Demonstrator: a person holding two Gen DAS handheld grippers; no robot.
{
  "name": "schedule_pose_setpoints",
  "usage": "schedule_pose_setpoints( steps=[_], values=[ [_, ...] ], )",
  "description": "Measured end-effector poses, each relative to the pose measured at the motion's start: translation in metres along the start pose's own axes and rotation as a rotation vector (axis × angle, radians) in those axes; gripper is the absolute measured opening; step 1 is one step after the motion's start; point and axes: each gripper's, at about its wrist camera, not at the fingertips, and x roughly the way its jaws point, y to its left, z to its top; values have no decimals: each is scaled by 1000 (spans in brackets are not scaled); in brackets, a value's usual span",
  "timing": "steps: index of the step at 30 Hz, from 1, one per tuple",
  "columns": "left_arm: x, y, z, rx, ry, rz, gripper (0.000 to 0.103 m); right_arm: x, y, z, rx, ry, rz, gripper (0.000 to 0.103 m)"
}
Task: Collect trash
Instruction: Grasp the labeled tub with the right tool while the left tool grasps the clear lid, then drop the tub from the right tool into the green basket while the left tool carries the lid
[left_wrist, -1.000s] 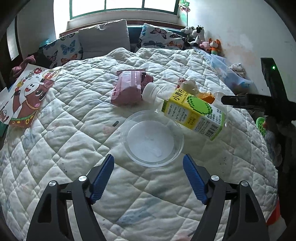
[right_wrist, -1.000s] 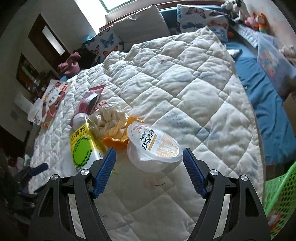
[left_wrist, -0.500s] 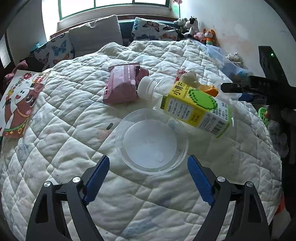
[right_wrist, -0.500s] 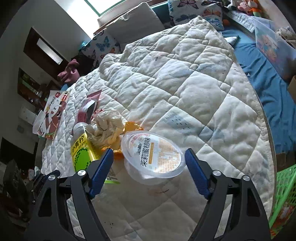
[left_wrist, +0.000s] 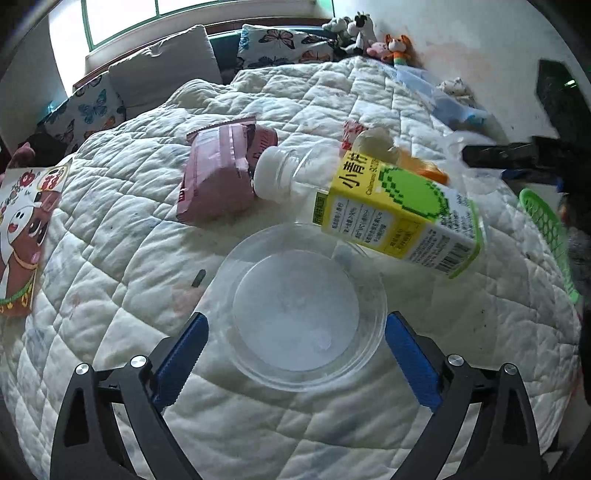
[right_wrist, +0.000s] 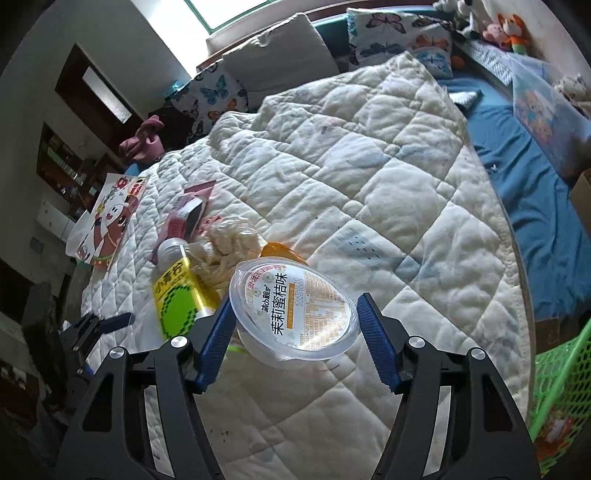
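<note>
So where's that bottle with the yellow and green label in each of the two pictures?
Left wrist view: the bottle lies on its side right of centre, white cap toward the pink packet, just beyond the clear round dish.
Right wrist view: the bottle is at lower left, beside the sealed clear cup between the blue fingers.
Shared landmark: the pink packet, by the bottle's cap in both.

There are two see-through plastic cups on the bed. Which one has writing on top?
The clear cup with the printed orange-and-white film lid, between the right gripper fingers. The other clear plastic cup, by the left gripper, is open and bare.
</note>
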Motion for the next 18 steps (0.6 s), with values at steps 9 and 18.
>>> schedule_pose_setpoints(
  steps=[9,18],
  values=[
    [13,-1,4,14,7,13,93,-24,13,-14,-78,-34,-22,67],
    [4,-4,-1,-15,-23,22,90,-46,25,-42,-168,-72,-74,67]
  ],
)
